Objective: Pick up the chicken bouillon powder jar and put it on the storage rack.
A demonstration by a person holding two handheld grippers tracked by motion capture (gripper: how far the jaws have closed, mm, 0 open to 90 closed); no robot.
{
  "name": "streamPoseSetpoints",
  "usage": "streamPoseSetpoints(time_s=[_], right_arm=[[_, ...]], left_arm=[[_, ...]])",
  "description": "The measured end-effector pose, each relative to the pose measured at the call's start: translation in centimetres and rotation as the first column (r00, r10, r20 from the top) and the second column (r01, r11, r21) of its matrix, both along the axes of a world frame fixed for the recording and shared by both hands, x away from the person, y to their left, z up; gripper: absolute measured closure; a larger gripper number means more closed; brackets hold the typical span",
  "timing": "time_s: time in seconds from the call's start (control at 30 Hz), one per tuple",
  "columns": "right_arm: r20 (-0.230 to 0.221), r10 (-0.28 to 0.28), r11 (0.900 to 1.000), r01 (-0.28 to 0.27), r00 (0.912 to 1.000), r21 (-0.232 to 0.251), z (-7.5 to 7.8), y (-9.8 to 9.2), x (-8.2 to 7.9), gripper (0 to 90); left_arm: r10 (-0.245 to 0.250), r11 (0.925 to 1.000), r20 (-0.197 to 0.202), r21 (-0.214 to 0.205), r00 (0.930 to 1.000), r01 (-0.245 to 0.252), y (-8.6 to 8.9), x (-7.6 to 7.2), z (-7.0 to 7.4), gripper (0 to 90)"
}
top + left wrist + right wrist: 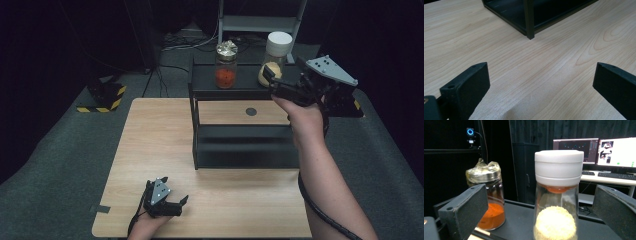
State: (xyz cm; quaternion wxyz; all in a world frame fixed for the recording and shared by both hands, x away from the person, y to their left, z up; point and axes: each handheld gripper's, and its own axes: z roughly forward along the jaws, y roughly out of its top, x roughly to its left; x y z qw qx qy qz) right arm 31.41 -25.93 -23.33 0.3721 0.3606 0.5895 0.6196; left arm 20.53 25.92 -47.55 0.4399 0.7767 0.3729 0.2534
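A glass jar with a white lid [276, 55] and a pale yellow ball inside stands at the right of the black shelf rack's top [245, 85]. My right gripper [274, 80] is raised to it, open. In the right gripper view the white-lidded jar [556, 195] stands between the wide-apart jaws of this gripper [541, 197], touching neither. A second jar with a crinkled gold lid [226, 65] and orange-red contents stands to its left; this gold-lidded jar [487, 197] sits just behind one jaw. My left gripper [175, 191] rests open near the table's front edge, holding nothing.
The rack [530, 20] has an open lower shelf and its corner post stands ahead of the left gripper [541, 77]. A wooden table [155, 145] carries it. A black round mark [251, 111] lies behind the rack. Monitors [596, 151] and a desk lie beyond.
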Motion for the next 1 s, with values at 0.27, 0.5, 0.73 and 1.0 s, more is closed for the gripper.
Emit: streamPoseSetpoints(time_s=[0.27, 0.5, 0.73, 1.0], right_arm=[[0.015, 0.012, 0.9998, -0.011, 0.9998, -0.017, -1.0, -0.5, -1.5, 0.0], [0.023, 0.014, 0.9975, -0.012, 0.9996, -0.070, -2.1, -0.7, -2.8, 0.0], [0.028, 0.026, 0.9952, -0.023, 0.9993, -0.096, -3.6, -1.2, -4.1, 0.0], [0.025, 0.030, 0.9904, -0.026, 0.9992, -0.136, -6.0, -1.6, -5.7, 0.0]], left_arm=[[-0.001, 1.0000, 0.001, 0.002, 1.0000, 0.001, 0.0, 0.0, 0.0, 1.2], [0.002, 1.0000, -0.001, -0.002, 1.0000, -0.002, 0.0, 0.0, 0.0, 1.2], [-0.001, 1.0000, 0.004, 0.006, 1.0000, 0.001, -0.1, 0.0, 0.0, 1.2], [0.006, 0.9999, 0.009, 0.013, 0.9999, -0.006, -0.3, -0.2, 0.0, 1.2]])
